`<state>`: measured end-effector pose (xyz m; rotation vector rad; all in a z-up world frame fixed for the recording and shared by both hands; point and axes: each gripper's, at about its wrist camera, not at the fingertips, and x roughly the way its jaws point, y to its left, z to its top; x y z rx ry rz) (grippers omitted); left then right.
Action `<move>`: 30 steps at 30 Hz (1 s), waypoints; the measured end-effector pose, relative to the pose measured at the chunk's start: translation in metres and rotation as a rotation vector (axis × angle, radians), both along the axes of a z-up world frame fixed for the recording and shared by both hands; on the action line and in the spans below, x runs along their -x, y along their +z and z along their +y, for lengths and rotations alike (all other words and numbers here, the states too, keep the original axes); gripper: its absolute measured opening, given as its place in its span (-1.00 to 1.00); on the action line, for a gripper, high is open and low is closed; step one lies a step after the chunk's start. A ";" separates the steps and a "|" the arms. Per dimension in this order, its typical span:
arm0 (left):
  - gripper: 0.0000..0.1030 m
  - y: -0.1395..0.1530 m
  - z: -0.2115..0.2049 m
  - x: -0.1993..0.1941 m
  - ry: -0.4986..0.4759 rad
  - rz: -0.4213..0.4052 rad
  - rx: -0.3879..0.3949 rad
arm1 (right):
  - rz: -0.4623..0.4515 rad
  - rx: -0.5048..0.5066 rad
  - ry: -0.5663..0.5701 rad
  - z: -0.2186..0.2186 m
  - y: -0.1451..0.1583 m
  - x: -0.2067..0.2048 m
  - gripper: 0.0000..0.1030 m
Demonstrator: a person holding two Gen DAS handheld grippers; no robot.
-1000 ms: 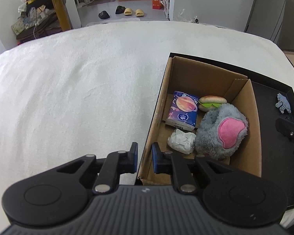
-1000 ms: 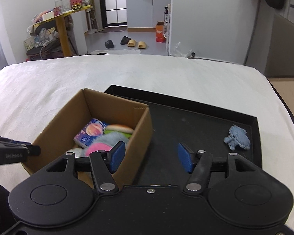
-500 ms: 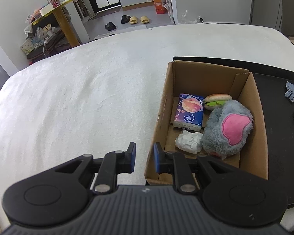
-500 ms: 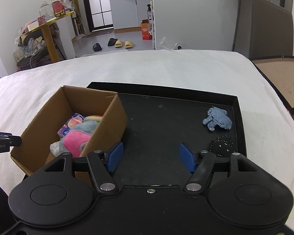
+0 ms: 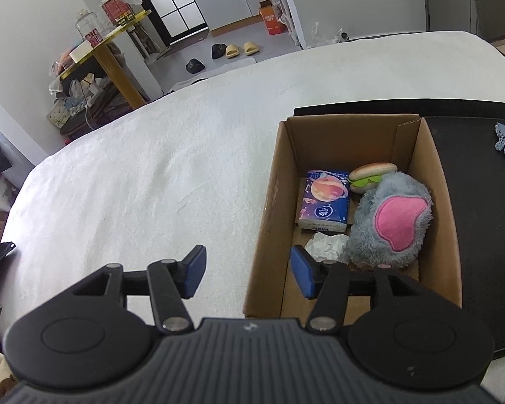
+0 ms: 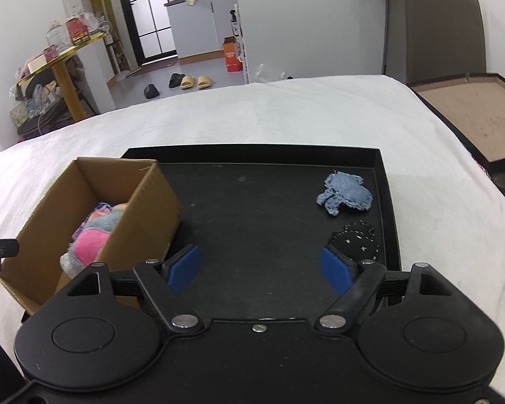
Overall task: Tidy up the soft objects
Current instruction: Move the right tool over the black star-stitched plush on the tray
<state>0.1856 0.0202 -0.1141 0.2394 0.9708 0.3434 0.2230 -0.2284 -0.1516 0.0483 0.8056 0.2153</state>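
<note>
Both tools spread and empty, the right tool (image 6: 261,271) hovers over the black tray (image 6: 385,202), lining up the blue denim scrap (image 6: 345,193) right of the cardboard box (image 6: 144,215), left tool (image 5: 249,274) astride its wall.

The tissue pack (image 5: 324,198) in the cardboard box (image 5: 272,208) reads "Vinda"; no other lettering is legible.

Box (image 6: 151,202) on tray (image 6: 252,222) left; cloth (image 6: 345,193) right.

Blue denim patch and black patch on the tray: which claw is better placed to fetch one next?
Right claw: open over the tray, near the black patch and denim patch. Left claw straddles the box wall.
</note>
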 end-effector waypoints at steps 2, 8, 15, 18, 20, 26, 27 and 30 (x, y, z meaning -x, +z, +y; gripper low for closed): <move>0.07 -0.001 -0.001 -0.001 0.001 0.003 -0.006 | 0.000 -0.005 -0.010 -0.005 -0.003 -0.002 0.55; 0.11 -0.002 -0.008 -0.003 -0.003 0.010 -0.045 | 0.002 -0.026 -0.060 -0.023 -0.014 -0.008 0.55; 0.12 -0.007 -0.016 -0.008 -0.012 0.027 -0.082 | 0.005 -0.024 -0.104 -0.040 -0.028 -0.019 0.53; 0.12 -0.009 -0.018 -0.011 -0.013 0.033 -0.092 | 0.020 -0.028 -0.128 -0.047 -0.036 -0.027 0.52; 0.12 -0.010 -0.019 -0.013 -0.012 0.039 -0.095 | 0.032 -0.023 -0.138 -0.049 -0.041 -0.034 0.52; 0.12 -0.015 -0.024 -0.018 -0.019 0.061 -0.117 | 0.061 -0.005 -0.165 -0.053 -0.056 -0.051 0.52; 0.12 -0.015 -0.025 -0.019 -0.019 0.065 -0.121 | 0.064 0.004 -0.174 -0.052 -0.058 -0.054 0.52; 0.12 -0.016 -0.026 -0.020 -0.020 0.072 -0.130 | 0.073 0.026 -0.190 -0.052 -0.065 -0.060 0.51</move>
